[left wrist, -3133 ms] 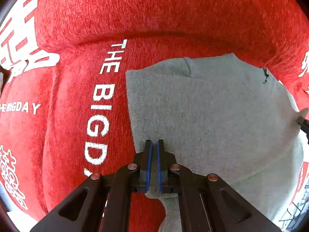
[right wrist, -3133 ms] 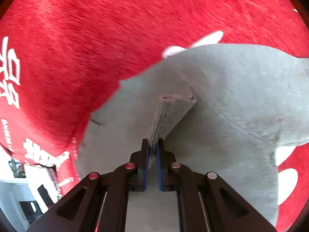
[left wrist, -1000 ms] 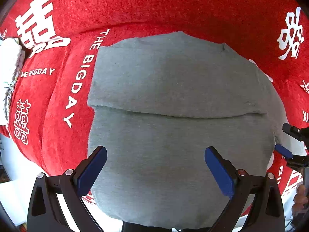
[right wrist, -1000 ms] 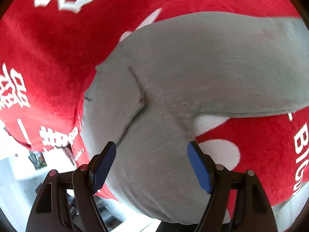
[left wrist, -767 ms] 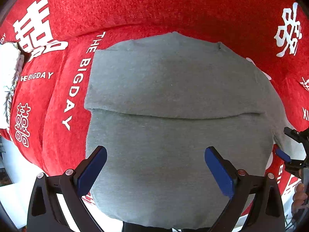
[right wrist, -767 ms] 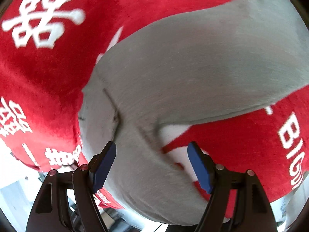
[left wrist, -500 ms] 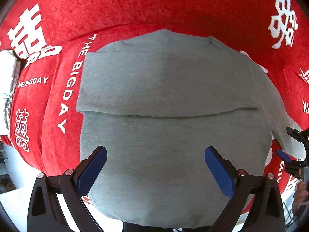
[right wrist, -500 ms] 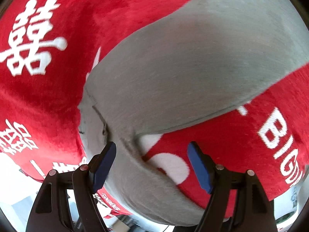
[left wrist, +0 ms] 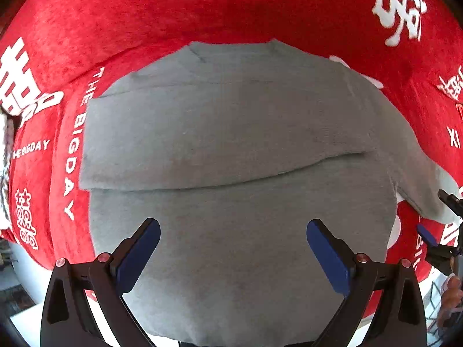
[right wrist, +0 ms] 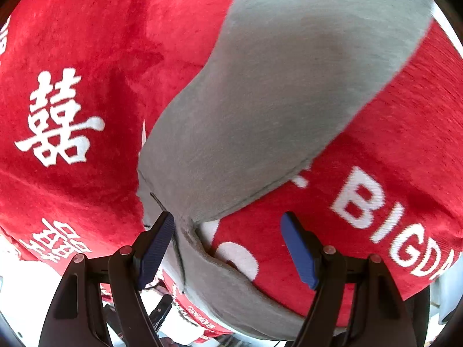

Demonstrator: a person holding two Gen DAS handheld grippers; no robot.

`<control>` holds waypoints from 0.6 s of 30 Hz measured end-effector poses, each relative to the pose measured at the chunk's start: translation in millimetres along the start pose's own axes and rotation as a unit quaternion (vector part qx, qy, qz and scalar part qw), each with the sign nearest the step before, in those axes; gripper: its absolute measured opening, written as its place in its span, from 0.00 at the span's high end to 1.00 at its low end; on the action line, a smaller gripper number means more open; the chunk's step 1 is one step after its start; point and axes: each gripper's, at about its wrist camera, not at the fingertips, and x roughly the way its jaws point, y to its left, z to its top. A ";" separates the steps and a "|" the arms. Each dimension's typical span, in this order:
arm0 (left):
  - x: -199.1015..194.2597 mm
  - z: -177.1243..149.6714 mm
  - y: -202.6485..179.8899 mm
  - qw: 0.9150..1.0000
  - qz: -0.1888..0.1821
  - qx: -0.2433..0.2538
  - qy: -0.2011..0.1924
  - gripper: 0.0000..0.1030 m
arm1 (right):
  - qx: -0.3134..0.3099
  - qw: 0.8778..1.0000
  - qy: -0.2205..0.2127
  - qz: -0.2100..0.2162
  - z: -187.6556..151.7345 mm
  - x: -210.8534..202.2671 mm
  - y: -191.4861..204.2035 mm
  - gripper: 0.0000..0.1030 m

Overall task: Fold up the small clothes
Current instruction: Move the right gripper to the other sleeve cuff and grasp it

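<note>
- One red plush cover [left wrist: 231, 8] with white printed characters and the words "THE BIGDAY" spreads over the cushioned surface and fills most of both views.
- One grey garment [left wrist: 237, 150] lies flat on the red cover, its far part doubled over the near part, so a folded edge runs across its middle in the left wrist view; one sleeve trails off toward the right.
- In the right wrist view the same grey garment [right wrist: 289, 92] runs diagonally from the upper right down to the claw, with a seamed strip curling along the cover's edge.
- Two claws are in view, one per hand.
- The left claw [left wrist: 233, 248] is spread wide and hangs above the near part of the garment, gripping nothing.
- The right claw [right wrist: 228, 245] is also spread wide and holds nothing; its left blue pad [right wrist: 156, 243] sits just beside the garment's seam, though contact cannot be told.
- At the right edge of the left wrist view, the right claw shows small and partly cut off.
</note>
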 end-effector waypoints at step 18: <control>23.4 37.1 -71.8 0.998 -0.011 0.057 -0.002 0.02 | 0.069 0.986 -0.141 0.058 59.4 -58.6 -38.6 0.23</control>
